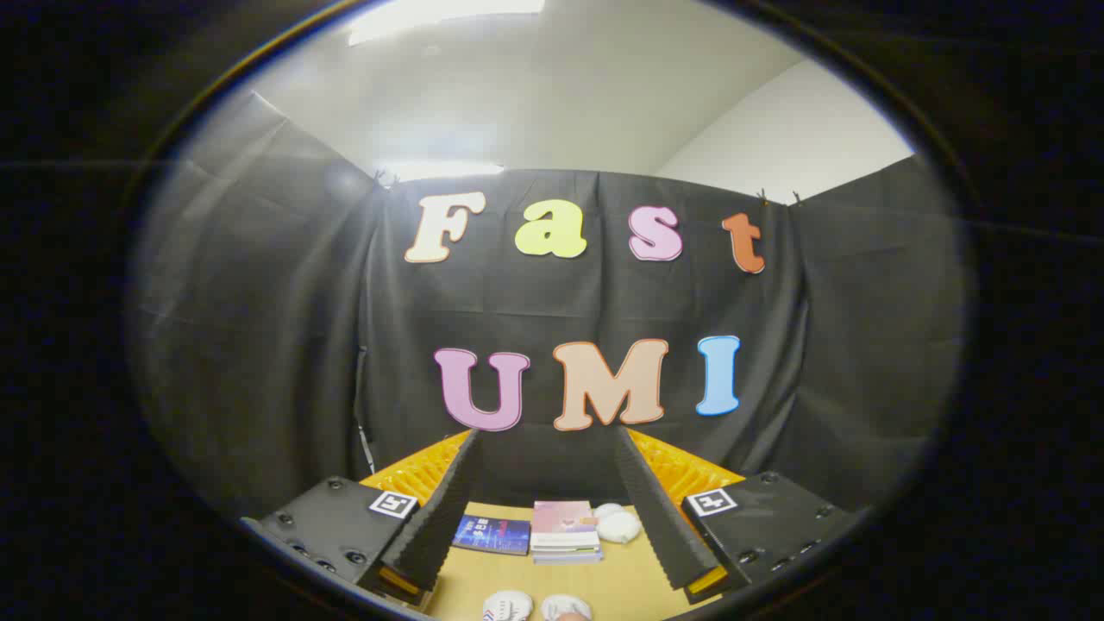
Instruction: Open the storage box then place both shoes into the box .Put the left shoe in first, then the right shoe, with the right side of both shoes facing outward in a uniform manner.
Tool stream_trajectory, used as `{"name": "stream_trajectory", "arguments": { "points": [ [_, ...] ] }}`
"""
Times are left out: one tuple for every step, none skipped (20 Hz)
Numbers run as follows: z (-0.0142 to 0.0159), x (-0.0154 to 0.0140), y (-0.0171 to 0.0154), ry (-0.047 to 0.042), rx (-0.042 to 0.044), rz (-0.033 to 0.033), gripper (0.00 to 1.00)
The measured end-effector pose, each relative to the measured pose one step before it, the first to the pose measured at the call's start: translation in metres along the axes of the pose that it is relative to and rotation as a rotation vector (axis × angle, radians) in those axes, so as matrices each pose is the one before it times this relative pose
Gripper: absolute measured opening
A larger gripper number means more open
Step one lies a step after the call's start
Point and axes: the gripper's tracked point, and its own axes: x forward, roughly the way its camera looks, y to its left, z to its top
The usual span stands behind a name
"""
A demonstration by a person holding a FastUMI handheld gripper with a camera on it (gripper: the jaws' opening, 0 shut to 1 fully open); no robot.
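- Gripper (546, 448): raised above a light wooden tabletop (621, 586), its two ridged fingers (435, 517) spread wide apart with nothing between them; it is pointed at the black cloth booth wall (259, 345).
- Pair of white shoes (536, 607): the two toes sit side by side on the tabletop, below and between the finger bases; the rest of each shoe is cut off from sight.
- Storage box: cannot be identified with certainty. A stacked pink-and-white flat item (564, 532) lies on the table between the fingers, beyond the shoes.
- Dark blue book-like item (492, 534): lies flat just beside the pink-and-white stack, near the left finger.
- White rounded object (618, 523): rests just beside the stack on its other side, near the right finger; its nature cannot be told.
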Motion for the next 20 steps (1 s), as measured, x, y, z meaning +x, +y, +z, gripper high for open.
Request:
{"name": "stream_trajectory", "arguments": {
  "points": [
    [0.00101,0.00673,0.00028,0.00617,0.00299,0.00376,0.97],
    [0.00196,0.00673,0.00036,0.00438,0.00206,0.00790,0.97],
    [-0.00094,0.00659,-0.00052,0.01400,0.00197,0.00201,0.97],
    [-0.00101,0.00634,-0.00153,0.01207,0.00318,0.00805,0.97],
    [0.00227,0.00573,-0.00024,0.00203,0.00290,0.00440,0.97],
    [0.00201,0.00501,-0.00253,-0.00311,0.00450,0.00162,0.97],
    [-0.00064,0.00481,-0.00195,-0.00100,0.00536,0.00357,0.97],
    [-0.00108,0.00422,0.00027,0.00013,0.00704,0.00683,0.97],
    [-0.00265,0.00342,0.00074,-0.00119,0.00760,0.00819,0.97],
    [-0.00213,0.00340,0.00158,0.00498,0.00410,0.00548,0.97],
    [-0.00526,0.00262,0.00092,0.01204,0.00272,0.00870,0.97],
    [-0.00374,0.00220,0.00205,0.00615,0.00199,0.01035,0.97],
    [-0.00234,0.00128,0.00176,0.00259,0.00101,0.00821,0.97],
    [-0.00044,0.00167,0.00145,-0.00034,0.00205,0.00721,0.97],
    [-0.00343,0.00114,0.00267,0.00490,-0.00064,0.00755,0.97],
    [-0.00359,0.00175,0.00209,0.00859,-0.00002,0.00754,0.97],
    [-0.00264,0.00160,0.00289,0.00671,0.00138,0.00886,0.97],
    [-0.00013,0.00079,0.00276,0.00101,0.00326,0.01068,0.97],
    [0.00003,0.00148,0.00310,0.00059,0.00171,0.00656,0.97],
    [-0.00031,0.00111,0.00152,-0.00094,-0.00067,0.00406,0.97]
  ]
}}
